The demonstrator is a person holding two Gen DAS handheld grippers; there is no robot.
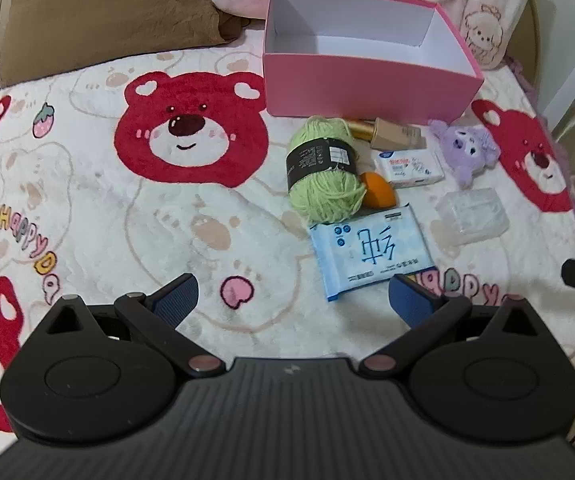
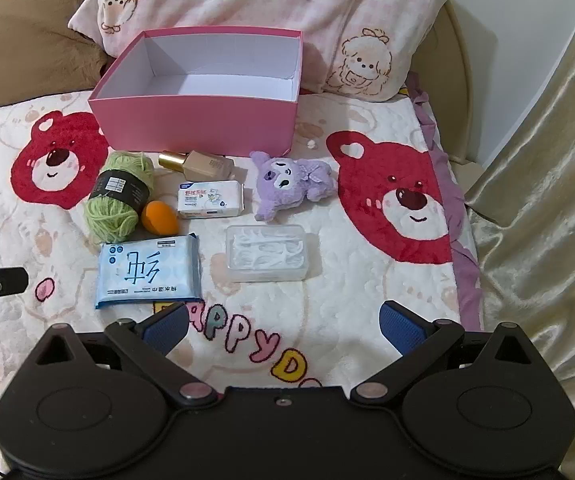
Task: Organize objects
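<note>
Spreading across both views is a white plush blanket [image 2: 327,280] printed with red bear faces, with a pink patterned pillow [image 2: 287,4] lying along the upper edge and a gold curtain [image 2: 547,200] hanging at the right of the right wrist frame. Sitting in the upper centre is an open pink box [image 2: 195,120], showing only its white inside. Lying just below it in a cluster are a green yarn ball [image 2: 121,200], an orange sponge [image 2: 159,218] touching the yarn, a gold-capped foundation bottle [image 2: 199,164] right against the box wall, a small white pack [image 2: 211,199], a purple plush toy [image 2: 287,184], a clear case of floss picks [image 2: 267,252] and a blue wipes packet [image 2: 149,276]. The left gripper [image 1: 293,300] is hovering at the lower centre with fingers spread wide, its right pad overlapping the packet's near corner. The right gripper [image 2: 285,326] is also gaping, holding nothing, over the "HAPPY" lettering.
</note>
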